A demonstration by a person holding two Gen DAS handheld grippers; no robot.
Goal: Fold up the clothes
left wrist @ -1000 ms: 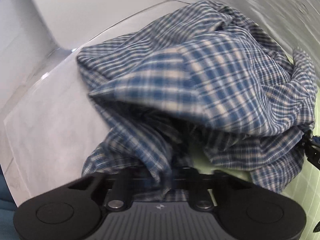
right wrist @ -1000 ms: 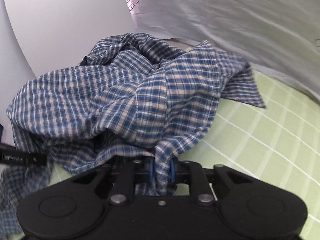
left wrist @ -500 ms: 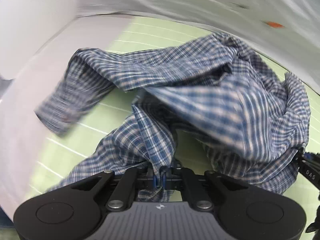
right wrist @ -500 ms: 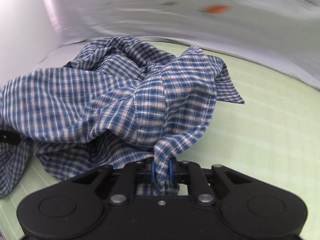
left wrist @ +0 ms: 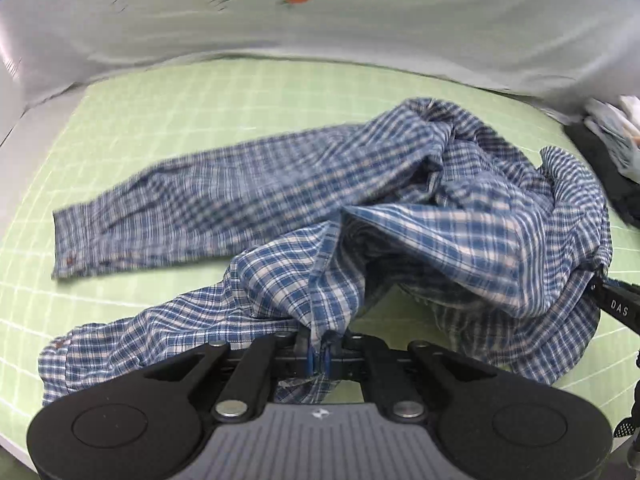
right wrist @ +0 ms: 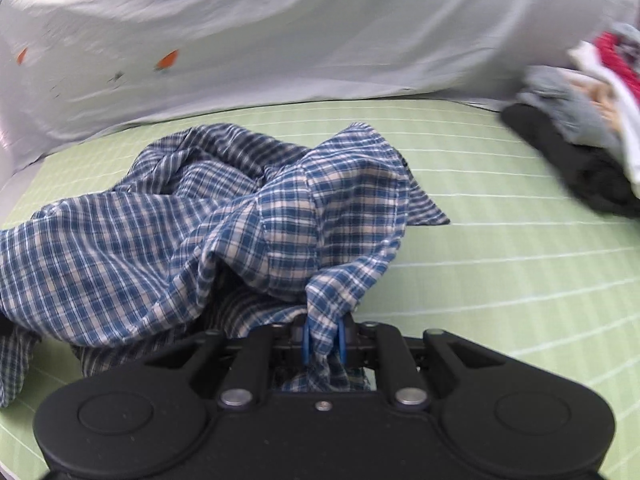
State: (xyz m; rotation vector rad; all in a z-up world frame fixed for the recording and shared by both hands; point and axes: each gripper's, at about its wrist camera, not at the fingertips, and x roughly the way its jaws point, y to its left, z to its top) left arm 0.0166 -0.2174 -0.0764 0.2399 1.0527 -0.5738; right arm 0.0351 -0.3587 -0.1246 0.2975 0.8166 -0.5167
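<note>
- Left tongs (left wrist: 319, 354) pinch a bunched fold of the blue plaid shirt (left wrist: 460, 216).
- Right tongs (right wrist: 325, 340) clamp another fold of it.
- One sleeve (left wrist: 168, 216) lies leftward on the green gridded desk (left wrist: 168, 120).

Pale green gridded mat (right wrist: 500, 280) covers the surface; wrinkled grey sheet (right wrist: 320, 40) hangs behind; soft, even light.
</note>
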